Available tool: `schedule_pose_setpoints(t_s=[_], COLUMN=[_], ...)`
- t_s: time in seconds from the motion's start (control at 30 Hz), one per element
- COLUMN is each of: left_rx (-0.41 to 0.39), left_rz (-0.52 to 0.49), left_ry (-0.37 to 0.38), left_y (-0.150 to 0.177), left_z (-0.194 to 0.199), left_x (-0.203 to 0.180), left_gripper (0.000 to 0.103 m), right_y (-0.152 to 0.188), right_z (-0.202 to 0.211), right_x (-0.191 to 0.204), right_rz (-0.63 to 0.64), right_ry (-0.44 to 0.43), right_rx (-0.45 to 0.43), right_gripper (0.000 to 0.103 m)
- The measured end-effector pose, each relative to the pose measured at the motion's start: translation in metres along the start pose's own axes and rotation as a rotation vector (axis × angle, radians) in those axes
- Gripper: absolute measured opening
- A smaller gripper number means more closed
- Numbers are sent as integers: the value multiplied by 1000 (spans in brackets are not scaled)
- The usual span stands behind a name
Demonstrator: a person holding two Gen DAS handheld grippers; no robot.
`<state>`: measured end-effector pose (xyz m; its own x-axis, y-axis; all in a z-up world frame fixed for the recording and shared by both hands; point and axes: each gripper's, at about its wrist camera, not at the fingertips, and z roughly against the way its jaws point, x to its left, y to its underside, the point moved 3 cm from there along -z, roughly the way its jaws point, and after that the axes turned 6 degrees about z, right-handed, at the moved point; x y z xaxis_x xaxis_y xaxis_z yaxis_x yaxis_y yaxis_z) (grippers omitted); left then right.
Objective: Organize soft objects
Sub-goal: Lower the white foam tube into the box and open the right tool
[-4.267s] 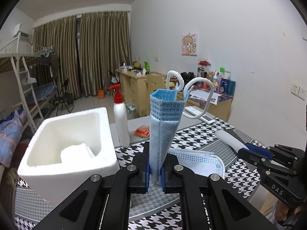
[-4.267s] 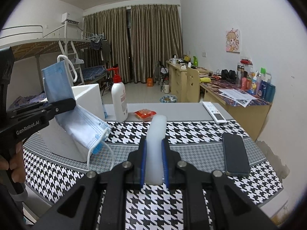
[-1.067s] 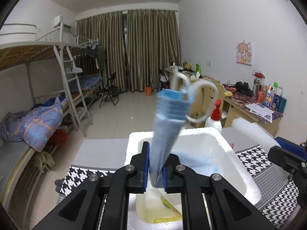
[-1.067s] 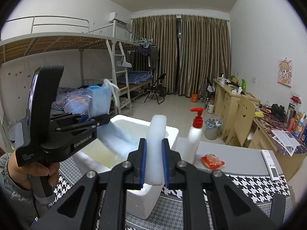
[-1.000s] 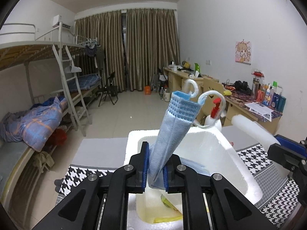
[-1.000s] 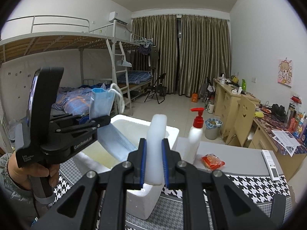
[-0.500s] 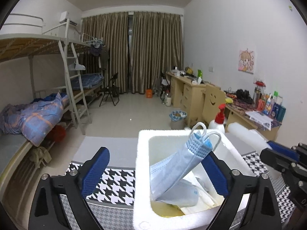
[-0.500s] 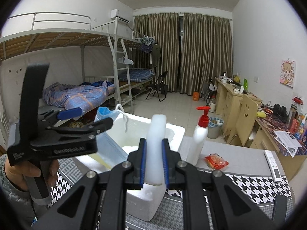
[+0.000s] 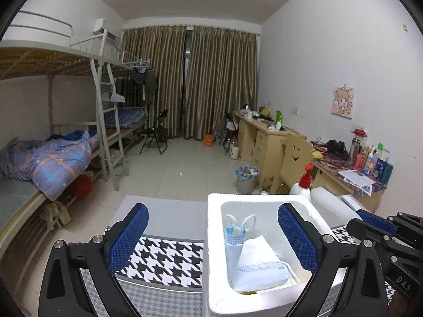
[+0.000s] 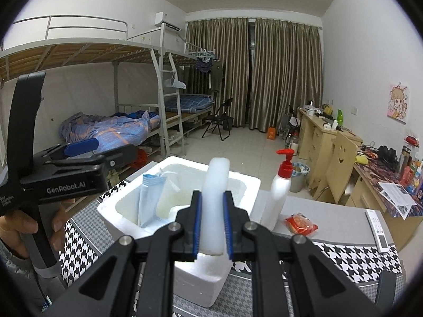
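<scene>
A white foam box [image 9: 214, 237] stands on the houndstooth table [image 9: 164, 261]. Inside it a folded blue face mask [image 9: 234, 240] leans upright against the wall, beside another mask [image 9: 260, 270] lying flat on white padding. My left gripper [image 9: 211, 208] hovers over the box's near-left side, its jaws opening wide with nothing pressed between them. In the right wrist view the left gripper [image 10: 111, 148] hangs left of the foam box [image 10: 246, 182], apart from the mask [image 10: 149, 198]. My right gripper [image 10: 212, 198] is shut on a white foam piece [image 10: 215, 185], just right of the box.
A white pump bottle [image 10: 280, 192] with a red top stands behind the box's right corner. A red packet [image 10: 301, 223] and a remote [image 10: 378, 227] lie further right. A person's hand [image 10: 23, 224] holds the left gripper's handle. A bunk bed and desks lie beyond.
The left gripper's jaws went from shut on the blue mask to wide apart. The mask dropped into the foam box and now leans there. The right gripper stayed put.
</scene>
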<state>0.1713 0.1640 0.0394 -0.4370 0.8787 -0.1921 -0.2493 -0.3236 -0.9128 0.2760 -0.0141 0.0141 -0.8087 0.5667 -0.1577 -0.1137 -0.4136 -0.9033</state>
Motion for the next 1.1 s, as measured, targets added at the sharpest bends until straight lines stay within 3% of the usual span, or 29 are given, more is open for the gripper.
schedule_pose_setpoints(t_s=[0.9,1.03,1.07,1.1], left_rx=[-8,-13,-15,-16], left_rz=[3,11,13,15], left_ry=[-60,-60,-58,-55], left_y=[10,10,10,10], left_z=[6,7,7,7], left_x=[28,33,34,35], left_gripper=[99,99,99,99], right_y=[-3,-2,-1,-1], right_z=[-27,-34,-35,-36], right_x=[16,13,13,13], right_rz=[13,-13,-11,-9], right_ry=[-53,-59,-60,-58], right_rx=[36,31,40,38], right_gripper=[19,31,43,47])
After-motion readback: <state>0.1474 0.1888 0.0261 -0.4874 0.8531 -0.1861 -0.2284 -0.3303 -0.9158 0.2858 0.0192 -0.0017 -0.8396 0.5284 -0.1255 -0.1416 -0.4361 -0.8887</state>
